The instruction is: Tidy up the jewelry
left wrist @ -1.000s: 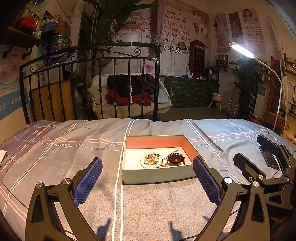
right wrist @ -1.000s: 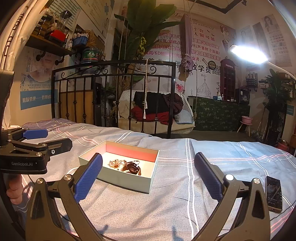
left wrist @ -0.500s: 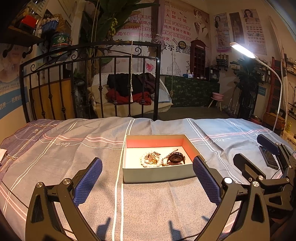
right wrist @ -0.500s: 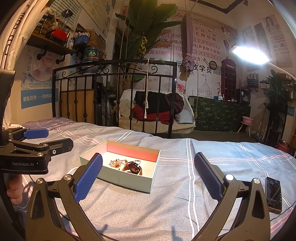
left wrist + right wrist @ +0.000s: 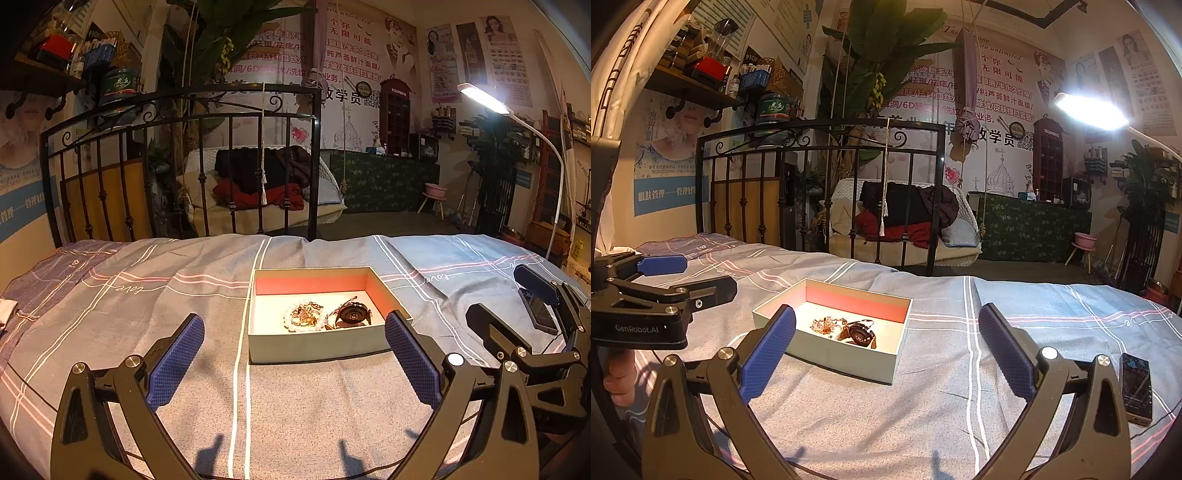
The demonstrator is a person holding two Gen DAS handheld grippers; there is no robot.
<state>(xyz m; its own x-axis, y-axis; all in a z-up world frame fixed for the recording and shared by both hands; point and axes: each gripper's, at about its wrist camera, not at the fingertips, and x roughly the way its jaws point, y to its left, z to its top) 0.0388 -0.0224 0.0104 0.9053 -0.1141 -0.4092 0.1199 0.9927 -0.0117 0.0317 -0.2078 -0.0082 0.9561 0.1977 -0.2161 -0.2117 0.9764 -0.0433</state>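
Left wrist view. Left gripper (image 5: 293, 350) held low over the bedspread (image 5: 147, 314), pointing toward the iron bedframe (image 5: 184, 122). Jaws spread wide, nothing between the blue pads (image 5: 173, 362). The open shallow box (image 5: 314, 347) sits on the bedspread just beyond the fingertips, roughly centred in the gap, apart from both pads. Box has a pale outer wall and red inner walls. Inside, on the white floor: a tangle of gold chain and pearl beads (image 5: 304, 316), and just beside it on the right a dark round-faced watch (image 5: 352, 313); whether the two touch cannot be told. Right gripper (image 5: 517, 295) enters at the right edge, level with the box and off to its side, its two fingers set apart. A dark phone (image 5: 537, 314) lies on the bedspread behind it. A lit desk lamp (image 5: 484, 98) stands at right.

Right wrist view. Right gripper (image 5: 886, 352) also low over the bedspread (image 5: 960, 369), jaws wide and holding nothing. The box (image 5: 857, 363) lies ahead and left of centre, turned at an angle, with the left pad (image 5: 768, 350) overlapping its near-left corner in this view. Chain tangle (image 5: 827, 325) and watch (image 5: 860, 332) lie inside. Left gripper (image 5: 698, 278) reaches in from the left edge, jaws parted. Part of a hand (image 5: 618, 373) shows beneath it. Phone (image 5: 1136, 387) lies flat at far right.
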